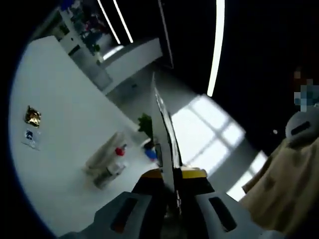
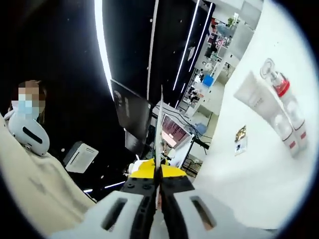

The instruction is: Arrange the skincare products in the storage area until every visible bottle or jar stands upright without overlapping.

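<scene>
left gripper [image 1: 172, 164] clenched on thin card [image 1: 162, 119] | right gripper [image 2: 158, 164] clenched, bottles [image 2: 286, 107] lying flat | left gripper view: plant [image 1: 145, 125]

Both cameras are strongly rolled and raised well off the bench. The left gripper view looks along its closed tool [image 1: 167, 149] toward the room beyond, with the white bench [image 1: 65, 124] at its left and the bottles [image 1: 112, 162] far off. The right gripper view looks along its own tool [image 2: 158, 149], bench [image 2: 259, 169] at right. Both views share the bench, the bottles [image 2: 279, 109] and a small gold packet [image 1: 33, 116] [image 2: 240, 133].
</scene>
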